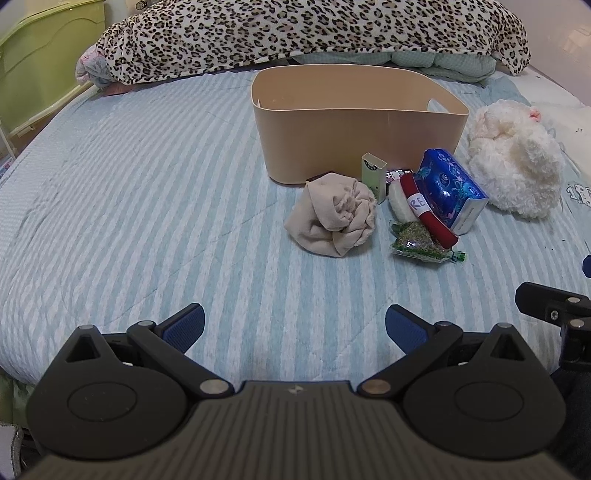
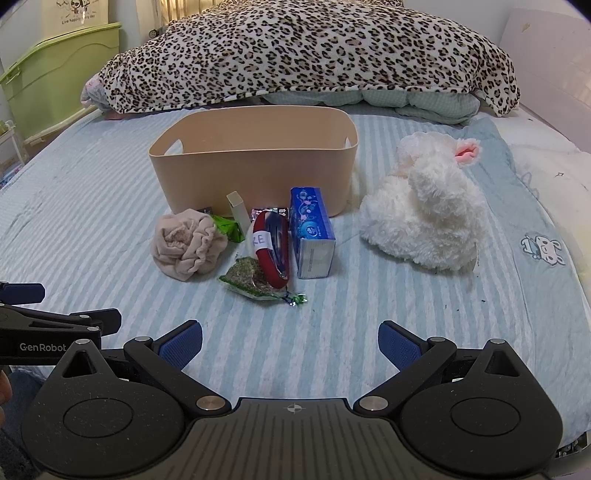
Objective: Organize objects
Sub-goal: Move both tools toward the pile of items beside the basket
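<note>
A tan plastic bin (image 1: 354, 136) (image 2: 255, 173) stands on the striped bed. In front of it lie a beige crumpled cloth (image 1: 332, 218) (image 2: 186, 245), a small pale box (image 1: 373, 177) (image 2: 238, 210), a red band with a white label (image 1: 424, 214) (image 2: 271, 254), a blue tissue pack (image 1: 450, 188) (image 2: 312, 236) and a green snack packet (image 1: 421, 245) (image 2: 251, 282). A white plush toy (image 1: 513, 170) (image 2: 424, 221) lies to the right. My left gripper (image 1: 295, 326) and right gripper (image 2: 291, 341) are open and empty, well short of the pile.
A leopard-print blanket (image 1: 295, 33) (image 2: 306, 55) is heaped behind the bin. A green storage box (image 1: 40, 74) (image 2: 55, 81) stands left of the bed. The right gripper's finger (image 1: 546, 302) shows at the left view's right edge.
</note>
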Tool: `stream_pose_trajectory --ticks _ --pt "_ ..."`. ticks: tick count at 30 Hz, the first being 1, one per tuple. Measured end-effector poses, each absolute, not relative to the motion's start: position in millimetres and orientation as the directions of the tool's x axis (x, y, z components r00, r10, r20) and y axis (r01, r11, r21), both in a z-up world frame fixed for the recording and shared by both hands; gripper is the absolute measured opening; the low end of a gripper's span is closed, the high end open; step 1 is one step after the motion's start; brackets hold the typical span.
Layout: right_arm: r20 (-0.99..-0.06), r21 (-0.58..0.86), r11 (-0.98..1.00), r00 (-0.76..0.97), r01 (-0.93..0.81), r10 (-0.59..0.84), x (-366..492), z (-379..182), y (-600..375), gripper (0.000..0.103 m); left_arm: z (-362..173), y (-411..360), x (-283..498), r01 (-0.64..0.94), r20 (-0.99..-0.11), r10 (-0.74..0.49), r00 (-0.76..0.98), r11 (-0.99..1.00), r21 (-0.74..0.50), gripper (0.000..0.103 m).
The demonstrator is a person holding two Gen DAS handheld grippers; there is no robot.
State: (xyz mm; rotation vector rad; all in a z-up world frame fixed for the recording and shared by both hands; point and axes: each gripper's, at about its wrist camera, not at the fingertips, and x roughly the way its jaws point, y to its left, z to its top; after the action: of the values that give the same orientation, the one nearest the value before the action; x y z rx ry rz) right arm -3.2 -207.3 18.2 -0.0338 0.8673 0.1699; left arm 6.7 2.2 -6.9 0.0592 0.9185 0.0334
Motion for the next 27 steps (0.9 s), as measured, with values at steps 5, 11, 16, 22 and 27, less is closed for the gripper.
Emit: stream_pose_trajectory --ticks 5,11,16,22,27 --pt "-0.757 0.047 0.985 0.637 -0.168 0.144 -0.5 14.3 -207.0 0.103 -9.7 4.7 12.3 -0.009 -0.797 0.056 0.602 0.998 0.063 0.103" --pt "-0.753 0.055 0.986 0.642 -0.157 0.145 9.2 11.9 -212.1 0.103 -15.3 6.3 23.6 -0.007 -0.806 0.056 0.59 0.998 0.064 0.103" --pt "-0.756 0.054 0.988 0.64 -0.146 0.136 20.3 6.5 -216.7 0.103 -20.2 7.5 34.7 -0.006 -0.813 0.061 0.579 0.997 0.07 0.103" --pt "-0.766 0.046 0.991 0.632 -0.128 0.117 34.1 -1.9 -223.9 0.101 -28.4 9.8 47.9 -0.012 -0.823 0.072 0.563 0.997 0.08 0.103" --pt "-0.772 0.052 0.992 0.625 -0.117 0.114 44.6 -8.0 -231.6 0.099 -34.1 10.9 58.7 -0.013 -0.83 0.077 0.553 0.996 0.084 0.103"
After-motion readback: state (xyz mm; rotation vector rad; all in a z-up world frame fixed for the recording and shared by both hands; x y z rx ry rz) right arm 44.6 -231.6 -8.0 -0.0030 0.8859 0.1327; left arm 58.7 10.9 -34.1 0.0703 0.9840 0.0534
